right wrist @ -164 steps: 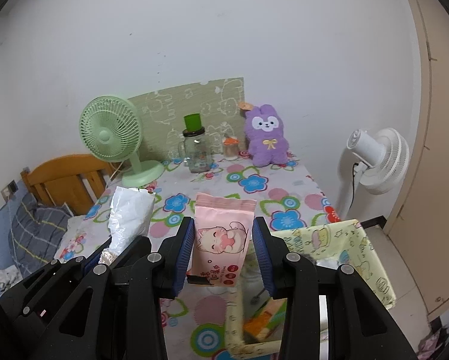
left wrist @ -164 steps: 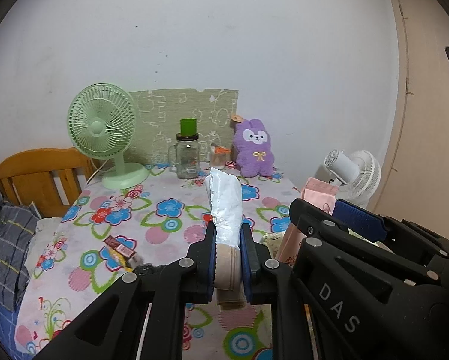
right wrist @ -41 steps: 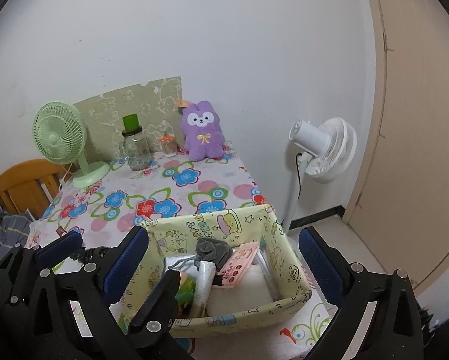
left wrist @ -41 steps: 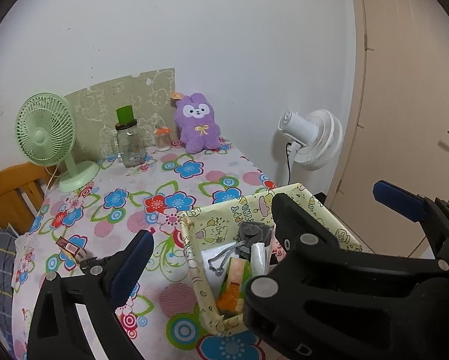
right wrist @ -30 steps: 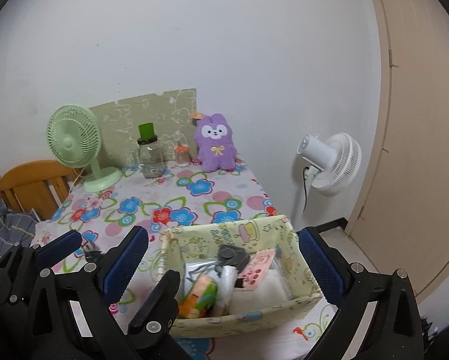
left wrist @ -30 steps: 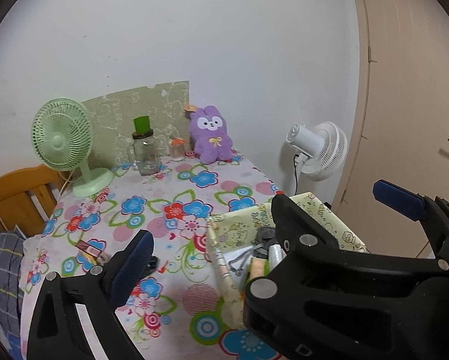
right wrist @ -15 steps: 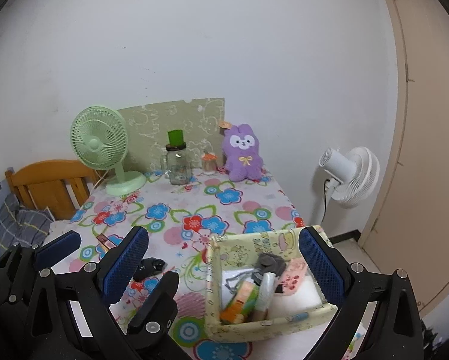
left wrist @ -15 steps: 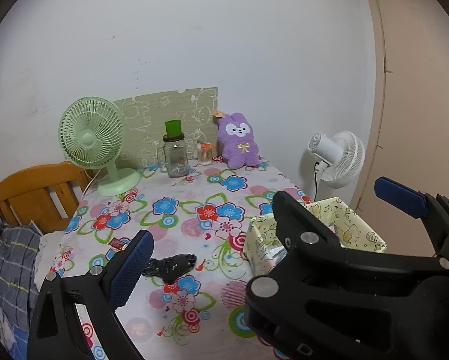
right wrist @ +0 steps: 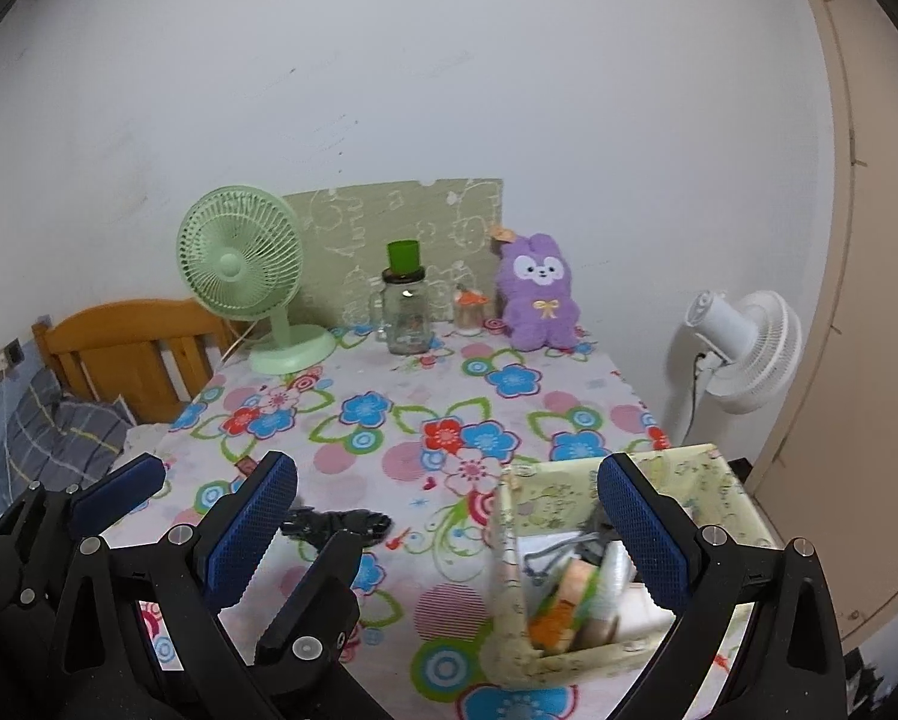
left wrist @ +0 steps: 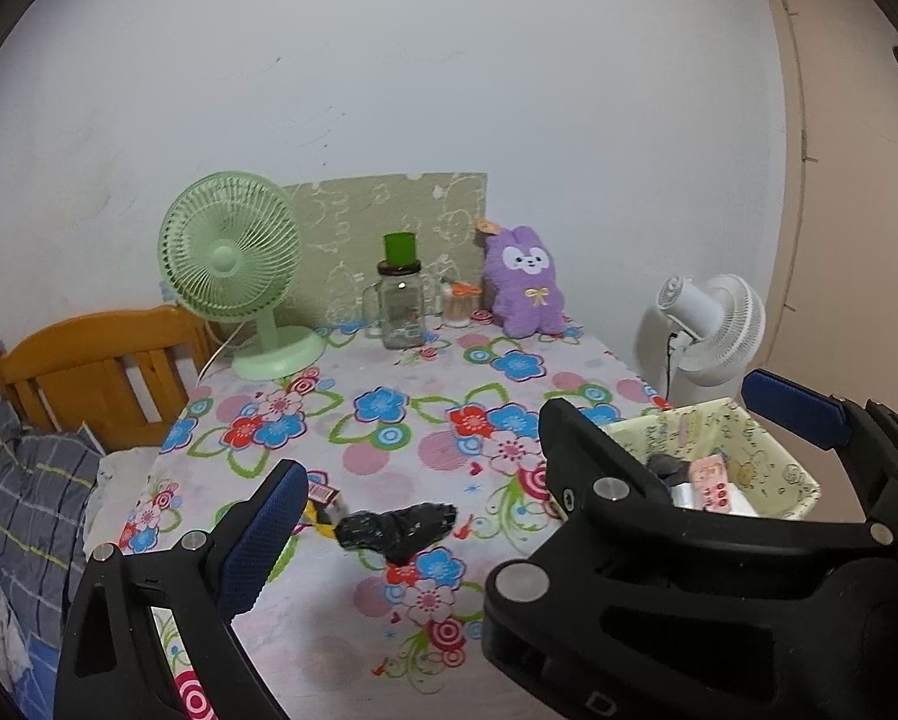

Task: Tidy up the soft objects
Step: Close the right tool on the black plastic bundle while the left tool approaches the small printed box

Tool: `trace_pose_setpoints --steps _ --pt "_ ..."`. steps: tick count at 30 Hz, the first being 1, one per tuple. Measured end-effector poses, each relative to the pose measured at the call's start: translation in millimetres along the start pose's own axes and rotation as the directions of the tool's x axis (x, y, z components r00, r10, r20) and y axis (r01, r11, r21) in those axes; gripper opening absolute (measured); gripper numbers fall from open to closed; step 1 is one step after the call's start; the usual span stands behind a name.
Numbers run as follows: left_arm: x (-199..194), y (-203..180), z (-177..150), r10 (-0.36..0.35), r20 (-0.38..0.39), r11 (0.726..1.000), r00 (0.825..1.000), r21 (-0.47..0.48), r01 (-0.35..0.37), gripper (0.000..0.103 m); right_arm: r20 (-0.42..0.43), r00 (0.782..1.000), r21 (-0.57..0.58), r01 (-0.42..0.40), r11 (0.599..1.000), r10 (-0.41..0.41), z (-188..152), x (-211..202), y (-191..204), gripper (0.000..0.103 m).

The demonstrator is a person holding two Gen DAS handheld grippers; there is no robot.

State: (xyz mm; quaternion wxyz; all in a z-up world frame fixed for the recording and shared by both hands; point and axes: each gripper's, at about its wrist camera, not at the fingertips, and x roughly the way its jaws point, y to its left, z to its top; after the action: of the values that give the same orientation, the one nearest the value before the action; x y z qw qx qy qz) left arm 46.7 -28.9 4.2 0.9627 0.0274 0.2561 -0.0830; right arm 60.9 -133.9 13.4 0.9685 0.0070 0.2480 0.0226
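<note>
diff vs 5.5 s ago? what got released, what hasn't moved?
Both grippers let go: the left gripper dropped its white packet and the right gripper its pink pack, now in the fabric basket. Both are open, empty. Green fan, jar, purple plush unmoved.

Left hand-held gripper (left wrist: 413, 546) and right hand-held gripper (right wrist: 449, 531) both gape, empty.

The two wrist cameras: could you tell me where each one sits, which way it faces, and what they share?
Left wrist: on the left gripper, above the near table edge, facing the back wall; its open blue-padded fingers show, the right gripper alongside.
Right wrist: on the right gripper, facing likewise, over the yellow fabric box; its open fingers and the left gripper's show.
Shared: green fan, purple plush bunny, black soft item.
</note>
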Motion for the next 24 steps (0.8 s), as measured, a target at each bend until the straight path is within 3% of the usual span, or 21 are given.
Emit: trace_pose_setpoints --steps 12,24 --pt "33 36 -15 0.013 -0.068 0.999 0.998 -0.052 -0.016 0.096 -0.052 0.998 -0.009 -0.039 0.999 0.038 -11 40 29 0.102" --pt "66 79 -37 0.076 -0.14 0.99 0.987 -0.109 -0.092 0.096 -0.135 0.985 -0.03 -0.112 0.993 0.107 -26 85 63 0.102"
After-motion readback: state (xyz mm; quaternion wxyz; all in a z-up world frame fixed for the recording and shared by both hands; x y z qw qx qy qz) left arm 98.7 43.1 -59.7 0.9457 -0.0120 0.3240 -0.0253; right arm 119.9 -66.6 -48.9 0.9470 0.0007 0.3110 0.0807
